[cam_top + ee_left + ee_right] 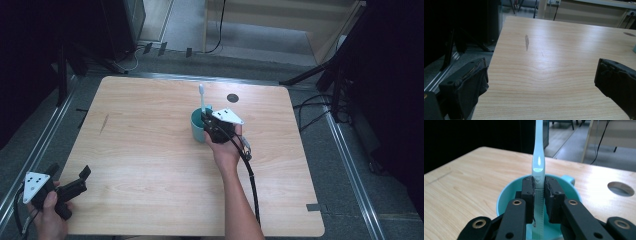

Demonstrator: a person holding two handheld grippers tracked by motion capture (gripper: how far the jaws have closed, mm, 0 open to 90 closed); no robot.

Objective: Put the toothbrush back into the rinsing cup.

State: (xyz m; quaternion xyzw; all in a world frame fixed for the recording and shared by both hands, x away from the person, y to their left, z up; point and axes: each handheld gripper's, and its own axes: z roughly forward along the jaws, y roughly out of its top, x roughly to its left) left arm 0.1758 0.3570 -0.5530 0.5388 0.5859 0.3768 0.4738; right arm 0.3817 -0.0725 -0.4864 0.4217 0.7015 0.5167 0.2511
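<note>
Right gripper clamped on toothbrush over teal cup, left gripper wide apart

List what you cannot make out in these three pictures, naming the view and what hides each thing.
- Toothbrush head: cut off by the top edge in the right gripper view; too small in the high view to show bristles.
- Toothbrush's lower end: hidden by the right gripper and the cup.
- Cup's bottom: blocked by the jaws in the right gripper view, by the gripper in the high view.
- Left gripper: its right jaw is cut off by the left gripper view's edge.
</note>
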